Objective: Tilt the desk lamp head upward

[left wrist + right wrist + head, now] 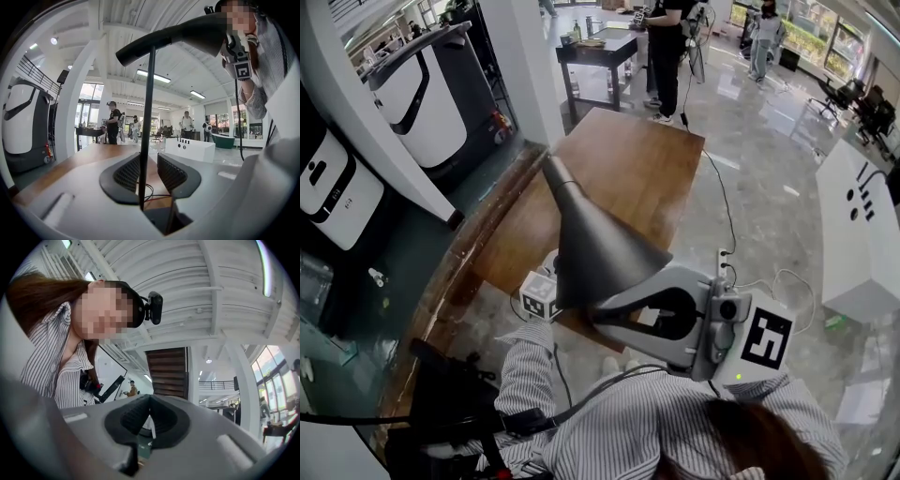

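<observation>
The desk lamp's dark grey cone head (591, 244) fills the middle of the head view, above the near end of the wooden table (628, 169). In the left gripper view the thin black stem (147, 117) rises between the jaws of my left gripper (149, 176) to the head (173, 37). It lies against the left pad with a gap to the right pad. Only that gripper's marker cube (539, 295) shows from above. My right gripper (605, 314) sits at the cone's wide rim, tips hidden beneath it. In its own view the right gripper (150, 401) has its pads meeting, with no lamp seen between them.
A power strip with cables (724, 267) lies on the shiny floor right of the table. A white cabinet (862, 216) stands at the right and white-and-black machines (431, 94) at the left. Farther back are a dark table (595, 52) and standing people (666, 47).
</observation>
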A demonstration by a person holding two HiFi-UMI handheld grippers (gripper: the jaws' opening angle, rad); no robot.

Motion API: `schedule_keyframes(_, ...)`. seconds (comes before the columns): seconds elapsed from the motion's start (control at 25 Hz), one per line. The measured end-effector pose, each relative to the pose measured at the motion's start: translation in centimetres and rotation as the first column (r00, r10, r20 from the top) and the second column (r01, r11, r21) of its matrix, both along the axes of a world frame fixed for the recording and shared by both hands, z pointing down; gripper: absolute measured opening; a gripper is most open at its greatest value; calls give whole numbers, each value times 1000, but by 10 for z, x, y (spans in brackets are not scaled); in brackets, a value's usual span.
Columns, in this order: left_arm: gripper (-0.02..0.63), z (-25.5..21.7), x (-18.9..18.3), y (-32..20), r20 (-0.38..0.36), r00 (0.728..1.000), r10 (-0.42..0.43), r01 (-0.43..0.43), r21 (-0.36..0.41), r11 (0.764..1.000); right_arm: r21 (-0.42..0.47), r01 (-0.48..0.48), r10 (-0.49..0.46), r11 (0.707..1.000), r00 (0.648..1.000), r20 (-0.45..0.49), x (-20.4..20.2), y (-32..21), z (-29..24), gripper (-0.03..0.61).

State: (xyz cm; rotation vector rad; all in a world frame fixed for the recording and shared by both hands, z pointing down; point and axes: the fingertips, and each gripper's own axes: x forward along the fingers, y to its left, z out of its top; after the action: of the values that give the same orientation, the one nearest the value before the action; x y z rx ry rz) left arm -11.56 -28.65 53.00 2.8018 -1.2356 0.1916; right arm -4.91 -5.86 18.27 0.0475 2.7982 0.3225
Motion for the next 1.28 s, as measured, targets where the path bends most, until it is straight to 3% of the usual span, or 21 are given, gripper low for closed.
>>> schedule_keyframes(1.28, 100, 5, -1, -2, 24, 1000, -3, 3, 5, 1000, -42, -38, 39, 998, 999, 20, -24, -28, -39, 2)
